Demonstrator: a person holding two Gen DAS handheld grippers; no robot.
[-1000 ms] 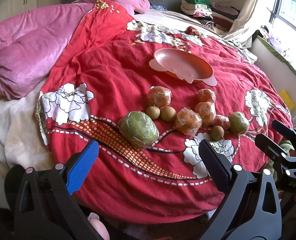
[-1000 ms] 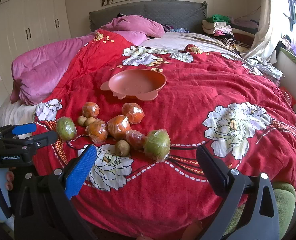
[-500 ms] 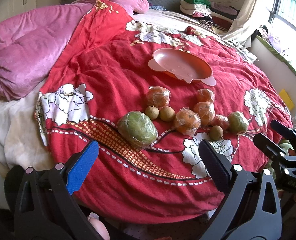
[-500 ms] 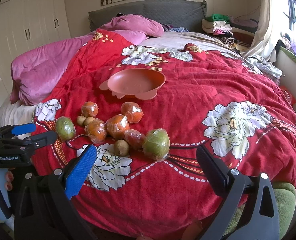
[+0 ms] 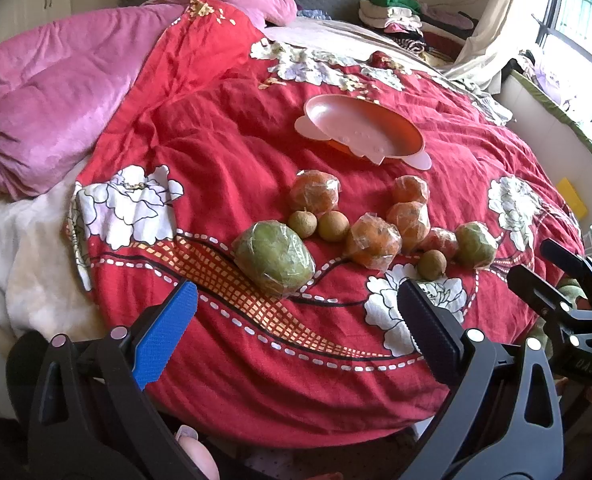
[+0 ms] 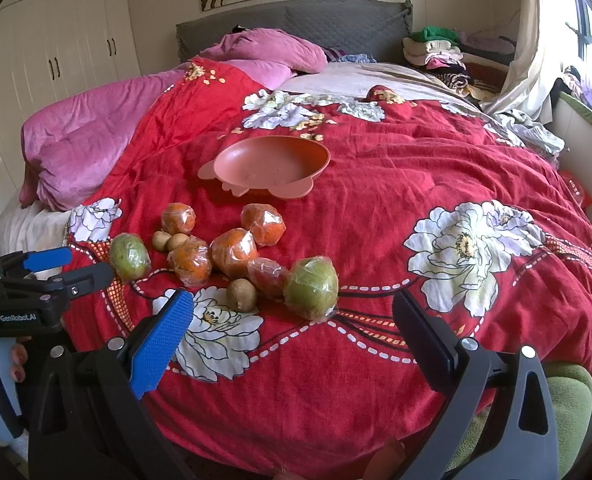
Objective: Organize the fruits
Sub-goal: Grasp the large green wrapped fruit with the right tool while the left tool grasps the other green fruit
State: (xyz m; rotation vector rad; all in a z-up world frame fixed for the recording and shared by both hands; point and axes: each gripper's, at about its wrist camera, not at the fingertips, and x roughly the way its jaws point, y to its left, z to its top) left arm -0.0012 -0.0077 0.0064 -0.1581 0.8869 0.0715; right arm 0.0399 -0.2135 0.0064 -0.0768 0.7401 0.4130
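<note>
Fruits wrapped in plastic lie clustered on a red floral quilt (image 5: 216,152). Nearest my left gripper (image 5: 296,312) is a large green fruit (image 5: 274,256); the gripper stands open just short of it, empty. Several wrapped oranges (image 5: 371,240) and small brown fruits (image 5: 333,226) lie beyond. In the right wrist view a second green fruit (image 6: 311,288) and a brown fruit (image 6: 242,294) sit just ahead of my open, empty right gripper (image 6: 292,320). An empty pink bowl (image 5: 359,130) (image 6: 272,160) rests farther back on the quilt.
A pink duvet (image 5: 56,92) is bunched at the left and a pink pillow (image 6: 272,50) lies by the grey headboard (image 6: 296,24). Folded clothes (image 6: 435,52) are stacked at the back right. The bed's near edge drops off below both grippers. White wardrobes (image 6: 56,60) stand left.
Both grippers have edged slightly toward the fruit; the views shift only a little. Nothing has been picked up and both stay open.
</note>
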